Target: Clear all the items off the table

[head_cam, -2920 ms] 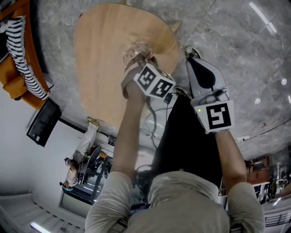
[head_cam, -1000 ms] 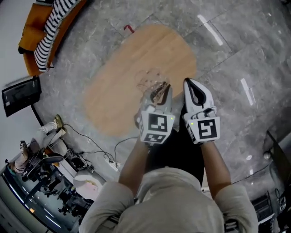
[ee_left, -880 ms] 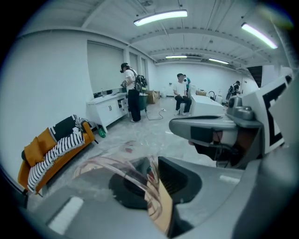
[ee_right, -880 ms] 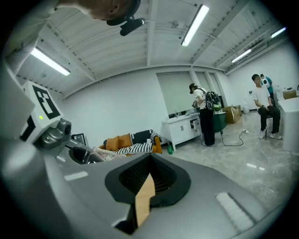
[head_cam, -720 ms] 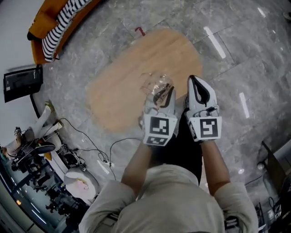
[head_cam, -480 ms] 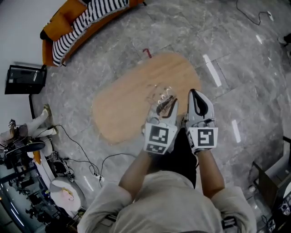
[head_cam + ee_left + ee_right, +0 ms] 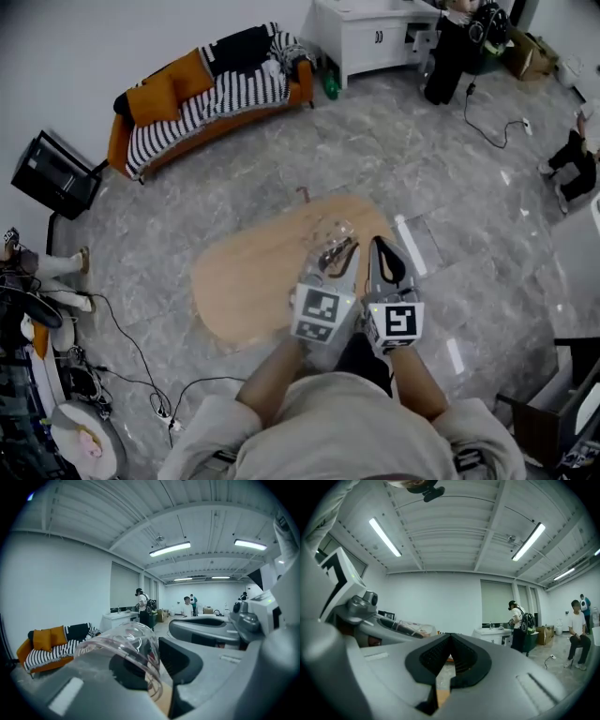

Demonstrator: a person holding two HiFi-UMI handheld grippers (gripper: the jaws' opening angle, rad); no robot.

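Wooden table (image 7: 246, 281) lies below both claws. Left claw (image 7: 337, 251) grips a clear plastic cup (image 7: 125, 645) between its jaws. Right claw (image 7: 382, 255), just beside, is closed and empty. Next, probably: carry the cup away and set it down.

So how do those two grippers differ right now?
The left gripper is clamped on a clear plastic cup; the right gripper holds nothing. The left gripper's jaws stand apart round the cup; the right gripper's jaws meet at their tips. Both are hand-held, side by side, above the wooden table's near edge.
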